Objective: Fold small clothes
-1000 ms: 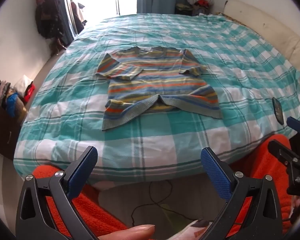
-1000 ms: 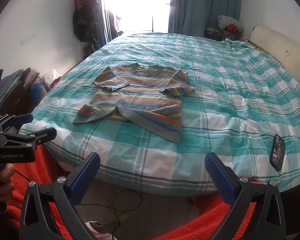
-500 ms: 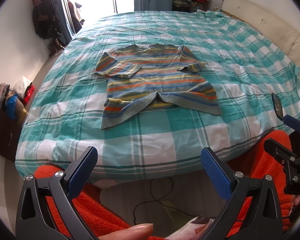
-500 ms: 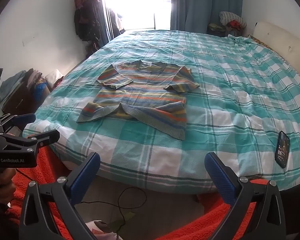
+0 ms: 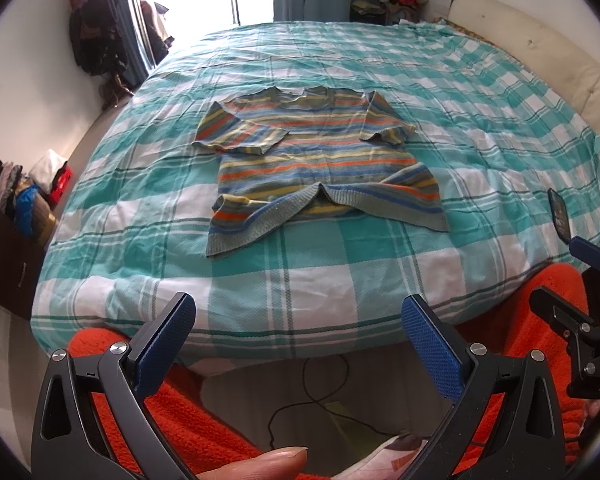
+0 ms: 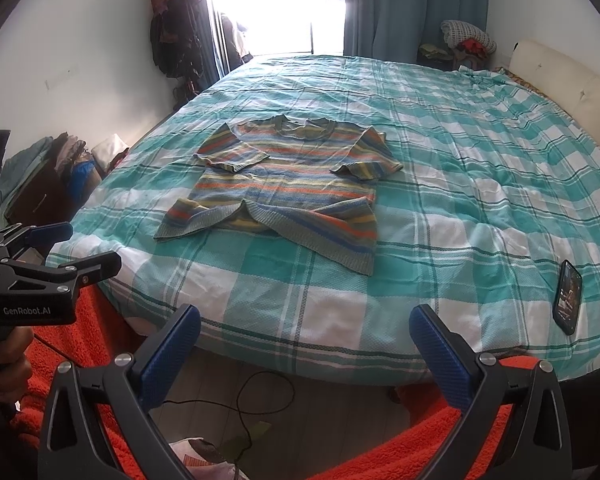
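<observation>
A small striped knit T-shirt (image 5: 312, 160) lies face up on the teal checked bedspread (image 5: 340, 272), collar away from me, both bottom corners of the hem turned up. It also shows in the right wrist view (image 6: 288, 188). My left gripper (image 5: 298, 340) is open and empty, held off the near edge of the bed, well short of the shirt. My right gripper (image 6: 306, 344) is open and empty, also off the near edge. Each gripper shows at the side of the other's view.
A black phone (image 6: 567, 296) lies near the bed's front right edge. An orange blanket (image 5: 188, 420) and a black cable (image 6: 256, 396) are on the floor below the grippers. Clothes piles (image 5: 16, 196) stand at the left wall; a cream headboard (image 5: 540, 52) is at right.
Both grippers have risen slightly and tilted down toward the bed, so the shirt sits lower in each view. The shirt has not moved. Both jaws stay open.
</observation>
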A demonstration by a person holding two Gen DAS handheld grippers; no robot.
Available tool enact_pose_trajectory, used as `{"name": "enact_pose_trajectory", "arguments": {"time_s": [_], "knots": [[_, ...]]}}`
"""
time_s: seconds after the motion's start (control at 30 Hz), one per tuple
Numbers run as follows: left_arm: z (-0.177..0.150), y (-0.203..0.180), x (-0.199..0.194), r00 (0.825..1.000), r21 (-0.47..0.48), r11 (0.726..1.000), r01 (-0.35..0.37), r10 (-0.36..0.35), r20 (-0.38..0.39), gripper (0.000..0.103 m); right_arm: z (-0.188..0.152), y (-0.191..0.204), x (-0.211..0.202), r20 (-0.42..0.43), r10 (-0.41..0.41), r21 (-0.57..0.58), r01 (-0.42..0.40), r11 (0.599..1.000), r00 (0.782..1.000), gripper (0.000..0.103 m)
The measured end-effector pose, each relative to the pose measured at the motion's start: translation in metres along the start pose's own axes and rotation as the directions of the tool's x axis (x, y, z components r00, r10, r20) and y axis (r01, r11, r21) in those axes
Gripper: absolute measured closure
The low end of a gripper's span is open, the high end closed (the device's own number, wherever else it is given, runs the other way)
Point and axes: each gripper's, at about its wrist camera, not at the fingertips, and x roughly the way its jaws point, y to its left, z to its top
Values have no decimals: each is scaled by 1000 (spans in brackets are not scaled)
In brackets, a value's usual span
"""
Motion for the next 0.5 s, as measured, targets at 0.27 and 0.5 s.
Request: {"name": "enact_pose_trajectory", "arguments": {"time_s": [0.27, 0.5], "knots": [[0, -4, -1, 1000, 18, 1000, -17, 16, 17, 0, 0, 0, 4, -17, -9, 1, 9, 1000, 1000, 0], [-2, -7, -1, 998, 31, 998, -49, 48, 26, 0, -1, 1, 4, -21, -3, -1, 3, 1000, 1000, 0]]}}
